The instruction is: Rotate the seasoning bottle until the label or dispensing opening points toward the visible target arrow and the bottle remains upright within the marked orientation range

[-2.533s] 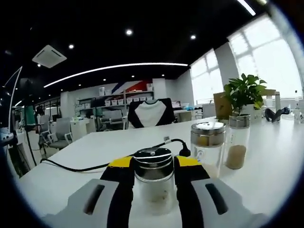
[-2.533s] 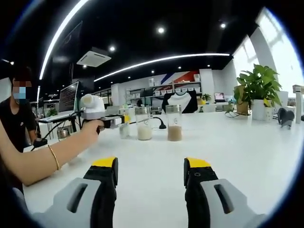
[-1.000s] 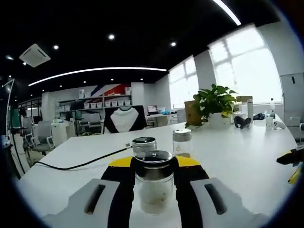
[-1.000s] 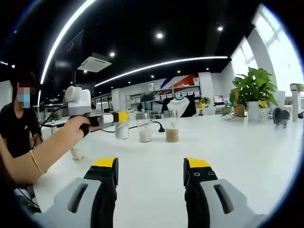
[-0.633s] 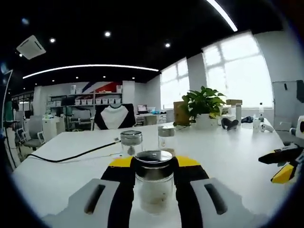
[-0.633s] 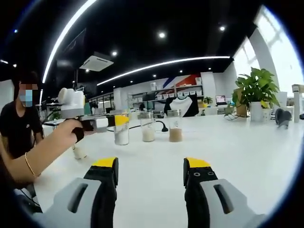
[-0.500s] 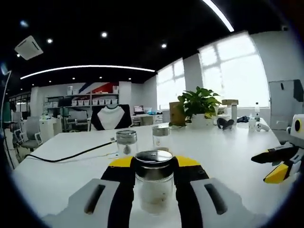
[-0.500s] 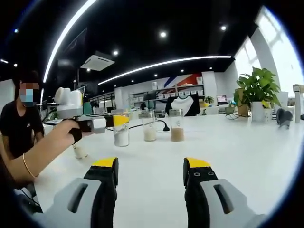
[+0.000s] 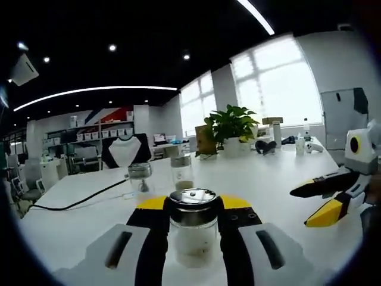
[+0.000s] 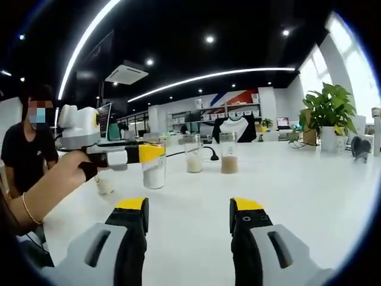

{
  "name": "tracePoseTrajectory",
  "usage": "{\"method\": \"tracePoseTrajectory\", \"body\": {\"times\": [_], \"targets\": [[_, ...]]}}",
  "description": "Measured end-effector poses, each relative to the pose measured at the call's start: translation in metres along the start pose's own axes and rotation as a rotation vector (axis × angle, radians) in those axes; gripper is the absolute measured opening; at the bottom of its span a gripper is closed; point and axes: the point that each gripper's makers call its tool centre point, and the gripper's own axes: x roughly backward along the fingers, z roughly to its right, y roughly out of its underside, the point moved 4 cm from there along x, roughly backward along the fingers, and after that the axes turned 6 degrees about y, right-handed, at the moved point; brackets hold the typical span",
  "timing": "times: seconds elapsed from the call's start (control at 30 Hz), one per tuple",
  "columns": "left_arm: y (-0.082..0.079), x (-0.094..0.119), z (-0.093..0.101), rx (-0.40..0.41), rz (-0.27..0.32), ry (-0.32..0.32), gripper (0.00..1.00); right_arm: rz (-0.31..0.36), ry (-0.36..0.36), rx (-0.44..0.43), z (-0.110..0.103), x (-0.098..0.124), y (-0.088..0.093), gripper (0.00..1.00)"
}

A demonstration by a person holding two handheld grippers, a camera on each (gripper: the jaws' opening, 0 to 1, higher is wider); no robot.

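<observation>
Glass and a steel cap: the seasoning bottle (image 9: 191,229) stands upright on the white table (image 9: 262,185), pinched between our left gripper (image 9: 190,205)'s jaws. Since a moment ago we have swung it round, so the two other jars (image 9: 140,177) now sit further left. Our right gripper (image 10: 187,208) hangs wide and empty. We see no arrow, so alignment stays unjudged.

Bright window (image 9: 275,74) glare, dark ceiling, fisheye-bent edges, slight softness throughout.
</observation>
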Motion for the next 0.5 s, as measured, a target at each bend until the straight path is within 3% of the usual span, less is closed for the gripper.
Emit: {"method": "tracePoseTrajectory", "body": {"times": [0.5], "targets": [[0.005,0.013,0.028,0.044,0.027,0.08,0.33,-0.03,-0.063,0.021,-0.016,-0.008,0.005,0.53]]}}
